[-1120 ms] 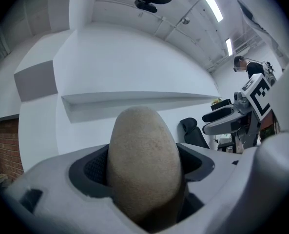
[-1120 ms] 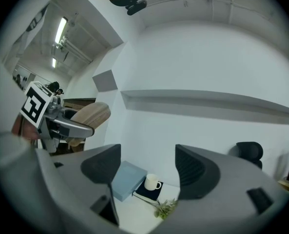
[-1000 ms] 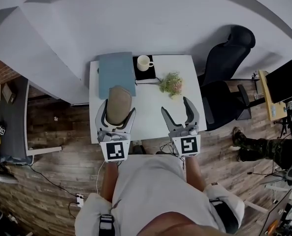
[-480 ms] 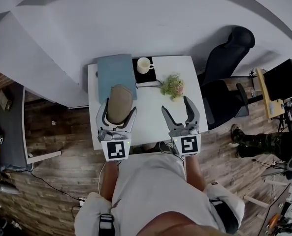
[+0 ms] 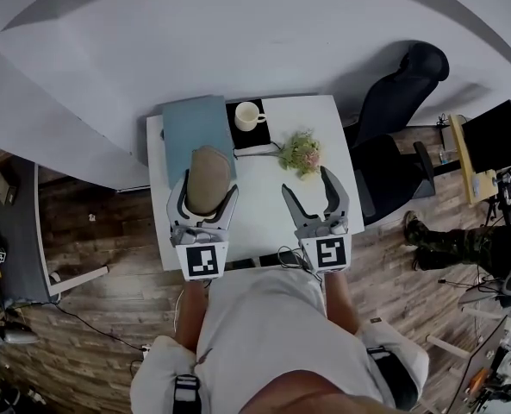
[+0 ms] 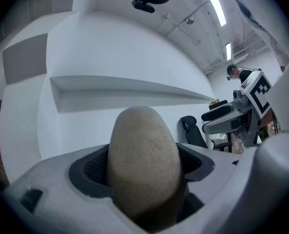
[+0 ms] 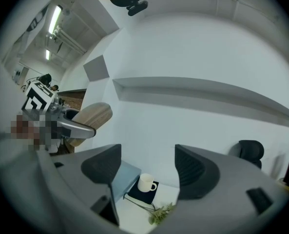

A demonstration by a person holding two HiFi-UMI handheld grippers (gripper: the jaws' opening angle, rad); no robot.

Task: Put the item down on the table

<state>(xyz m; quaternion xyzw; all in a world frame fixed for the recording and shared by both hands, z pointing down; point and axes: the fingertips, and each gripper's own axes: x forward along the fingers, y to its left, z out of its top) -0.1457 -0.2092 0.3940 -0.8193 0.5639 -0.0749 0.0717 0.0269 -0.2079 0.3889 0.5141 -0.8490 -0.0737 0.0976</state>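
The left gripper [image 5: 208,188] is clamped on the item [image 5: 208,172], a tan, rounded oval that stands up between the jaws. It hangs in the air over the left part of the table [image 5: 264,210], about where the near end of the blue mat [image 5: 195,126] lies. From where I stand, that looks like the trouble spot. The item is rounded, so if the jaws let go this high, I'd expect it to bounce or roll. The table's left edge is close on that side. If it came down half on the mat and half on bare tabletop, it could tip over. To the right stands a mug [image 5: 248,115] on a black pad [image 5: 260,133], and past that a small plant [image 5: 300,152]. An item rolling that way might knock either one. The right gripper [image 5: 308,188] has its jaws apart with nothing between them, so it could not catch a slip. It is raised over the table's right side.

By my count there are:
- one item
- one mat
- one mug
- one black pad
- one plant
- one table
- two grippers
- one chair [image 5: 401,102] off to the right
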